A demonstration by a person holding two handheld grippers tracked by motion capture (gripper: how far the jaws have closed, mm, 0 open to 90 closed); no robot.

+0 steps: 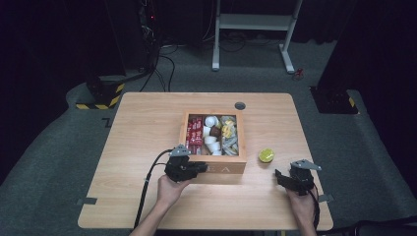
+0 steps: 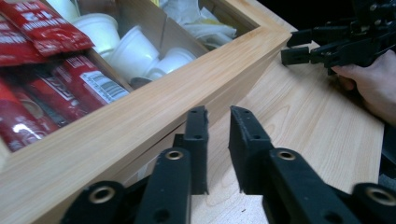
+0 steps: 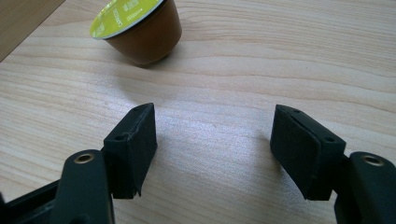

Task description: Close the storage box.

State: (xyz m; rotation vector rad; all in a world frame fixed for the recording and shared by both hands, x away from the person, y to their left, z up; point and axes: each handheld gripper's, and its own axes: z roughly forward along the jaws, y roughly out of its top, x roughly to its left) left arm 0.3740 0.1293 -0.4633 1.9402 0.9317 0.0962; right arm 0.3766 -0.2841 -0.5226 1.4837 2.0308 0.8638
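Observation:
An open wooden box (image 1: pixel 216 168) sits mid-table, holding red sachets (image 1: pixel 194 132), white cups (image 1: pixel 211 133) and pale packets (image 1: pixel 228 135). My left gripper (image 1: pixel 200 168) lies against the box's near left corner. Seen from the left gripper view, its jaws (image 2: pixel 218 114) stand a little apart beside the box wall (image 2: pixel 187 88), with nothing between them. A brown capsule with a yellow-green lid (image 1: pixel 266 155) rests on the table right of the box. My right gripper (image 1: pixel 279 176) hovers just short of the capsule (image 3: pixel 140 28), its jaws (image 3: pixel 215 126) wide open over bare wood.
A grey round grommet (image 1: pixel 240 105) is set in the tabletop behind the box. The right hand and its gripper (image 2: pixel 299 46) show across the table from the left gripper. A white stand (image 1: pixel 253 22) and a yellow-black striped base (image 1: pixel 101 101) are on the floor beyond.

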